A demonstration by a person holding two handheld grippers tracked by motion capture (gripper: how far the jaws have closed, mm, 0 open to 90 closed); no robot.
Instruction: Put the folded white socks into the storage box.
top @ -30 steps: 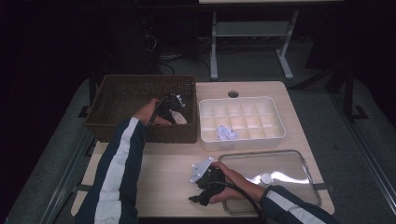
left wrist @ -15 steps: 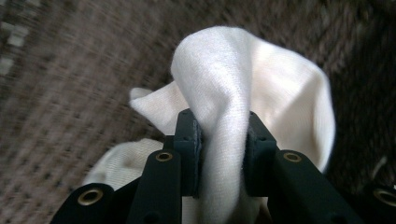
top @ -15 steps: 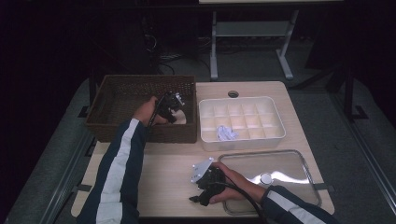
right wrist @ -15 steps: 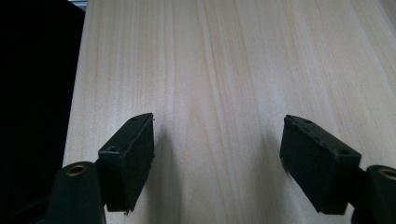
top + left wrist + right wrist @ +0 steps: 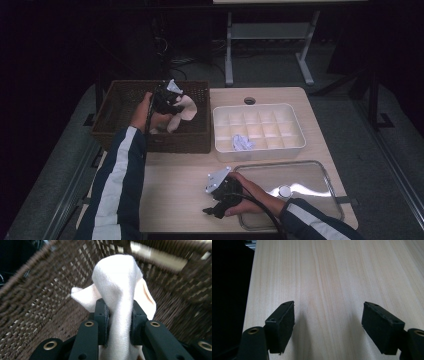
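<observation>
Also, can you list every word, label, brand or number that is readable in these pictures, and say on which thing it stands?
None: no readable text on anything.
Cloth: plain, no label in sight.
Basket: bare weave.
White tray: no marking; the crumpled piece in it is too small to tell.
Clear lid: only glare.
Left gripper and right gripper: black fingers, no brand.

Passage around the left gripper point(image 5: 167, 97) is bounded by the woven walls of the brown basket point(image 5: 120, 97). The compartment tray point(image 5: 295, 127) is positioned just beside the basket. Bare table point(image 5: 175, 175) is left open ahead of the right gripper point(image 5: 328, 325).
</observation>
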